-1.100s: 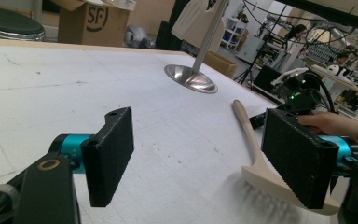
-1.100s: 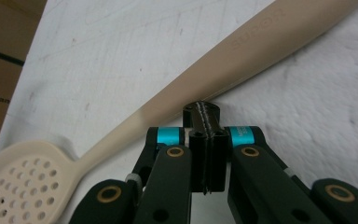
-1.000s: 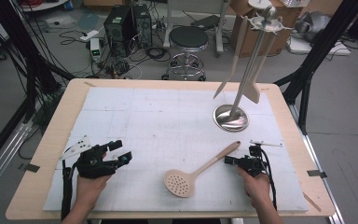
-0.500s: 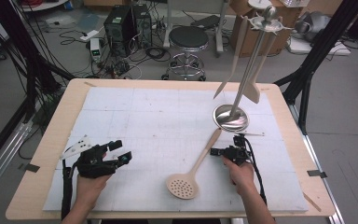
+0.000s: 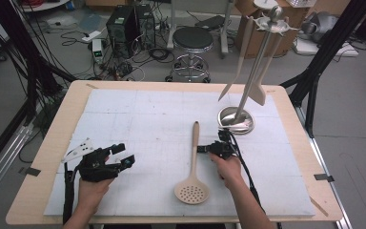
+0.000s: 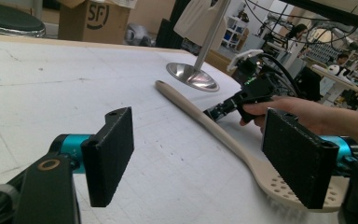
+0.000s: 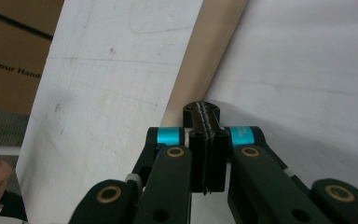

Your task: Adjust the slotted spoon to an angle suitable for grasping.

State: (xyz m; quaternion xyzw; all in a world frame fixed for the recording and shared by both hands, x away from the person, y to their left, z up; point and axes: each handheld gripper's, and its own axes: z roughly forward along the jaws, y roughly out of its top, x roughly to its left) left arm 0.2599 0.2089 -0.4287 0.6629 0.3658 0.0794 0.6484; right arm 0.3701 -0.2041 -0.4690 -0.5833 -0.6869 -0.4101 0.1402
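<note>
My right gripper point(image 5: 205, 149), jaws pressed flat together, sits against the handle of the pale wooden slotted spoon point(image 5: 193, 162), seemingly touching it, which lies flat mid-table with its round, holed head toward me, while my left gripper point(image 5: 124, 155) rests wide open and empty.

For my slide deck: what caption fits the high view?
Right gripper, fingers shut, touches a slotted wooden spoon on the white mat; left gripper rests open.

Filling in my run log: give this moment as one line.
right gripper: shut, against beige slotted spoon handle | left gripper: open, empty | spoon flat on white mat
</note>
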